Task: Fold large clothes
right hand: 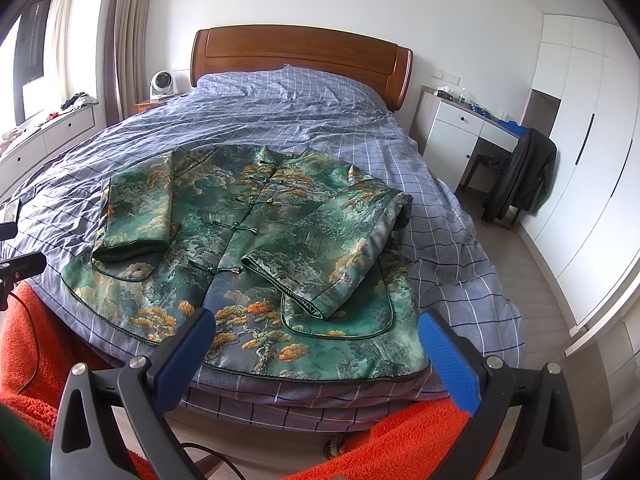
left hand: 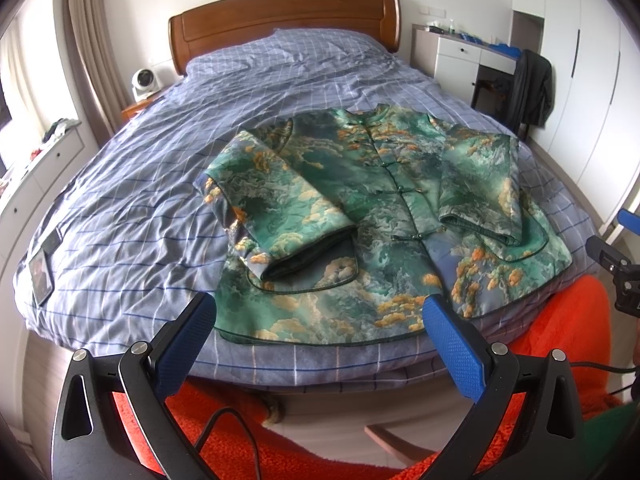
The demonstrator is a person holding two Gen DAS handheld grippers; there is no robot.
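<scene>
Bed (left hand: pixel 120 208): covered by a blue checked cover, wooden headboard (left hand: pixel 284 16) at the far end.
Jacket (left hand: pixel 384 216): lay face up on the near half of the bed, front fastened with knot buttons.
Long axis: ran from collar, toward the headboard, to hem at the bed's near edge.
Sleeves: both folded inward over the chest, cuffs pointing toward the hem.
Left gripper (left hand: pixel 320 316): held above the hem, blue fingers spread wide, touching nothing.
Right gripper (right hand: pixel 316 330): likewise spread and empty, over the hem.
Background: white desk (right hand: pixel 460 128), chair with dark garment (right hand: pixel 520 176).
</scene>
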